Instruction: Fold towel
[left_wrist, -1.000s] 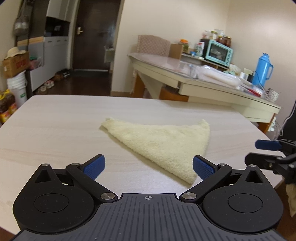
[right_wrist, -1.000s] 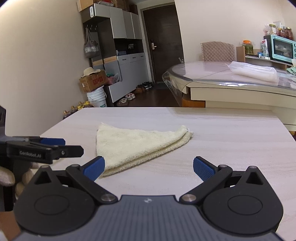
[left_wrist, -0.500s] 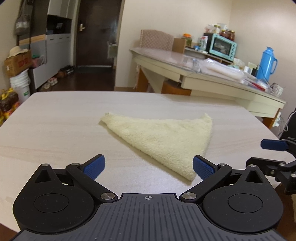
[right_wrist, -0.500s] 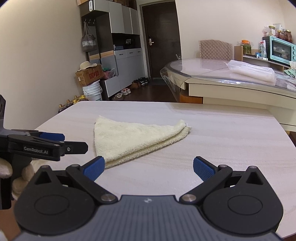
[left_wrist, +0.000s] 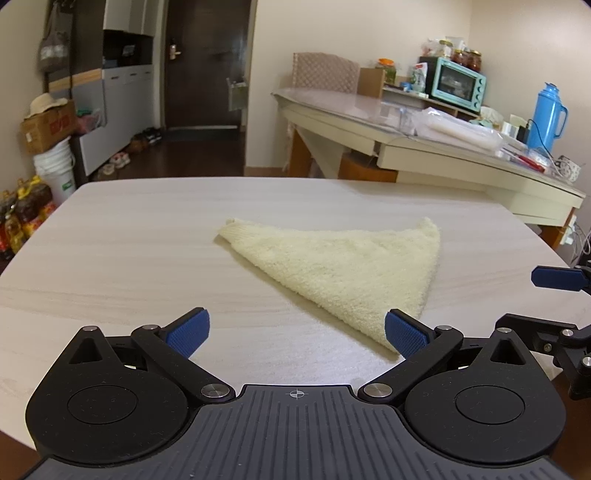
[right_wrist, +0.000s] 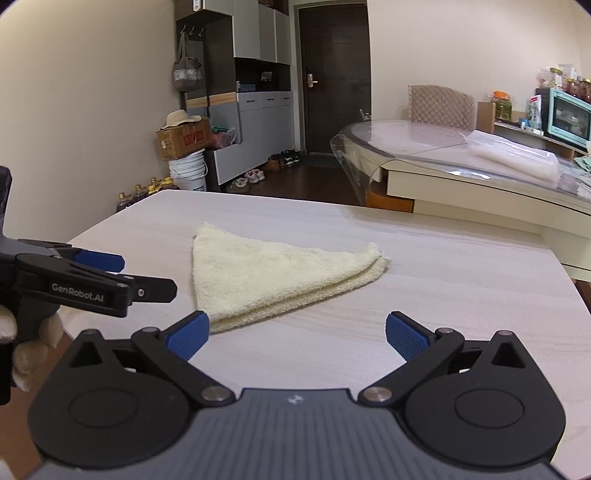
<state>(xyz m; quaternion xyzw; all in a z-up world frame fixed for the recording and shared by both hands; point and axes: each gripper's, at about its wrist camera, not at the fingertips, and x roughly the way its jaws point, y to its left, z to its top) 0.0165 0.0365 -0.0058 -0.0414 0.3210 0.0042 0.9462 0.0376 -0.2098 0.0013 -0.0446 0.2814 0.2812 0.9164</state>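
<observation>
A cream towel (left_wrist: 347, 266) lies folded into a triangle on the pale wooden table (left_wrist: 129, 236). It also shows in the right wrist view (right_wrist: 266, 273), with its two layers visible along the near edge. My left gripper (left_wrist: 297, 328) is open and empty, above the table just short of the towel's near corner. My right gripper (right_wrist: 297, 330) is open and empty, just short of the same corner from the other side. Each gripper appears at the edge of the other's view: the right gripper (left_wrist: 554, 299) and the left gripper (right_wrist: 122, 280).
A second table (left_wrist: 424, 140) with a glass top stands behind, holding a teal toaster oven (left_wrist: 458, 85), a blue thermos (left_wrist: 546, 114) and a plastic bag. A white bucket (left_wrist: 55, 166), a cardboard box and bottles stand on the floor at the left.
Both grippers have drawn back and risen a little, and the towel sits lower and slightly further off in both views. The towel itself has not moved.
</observation>
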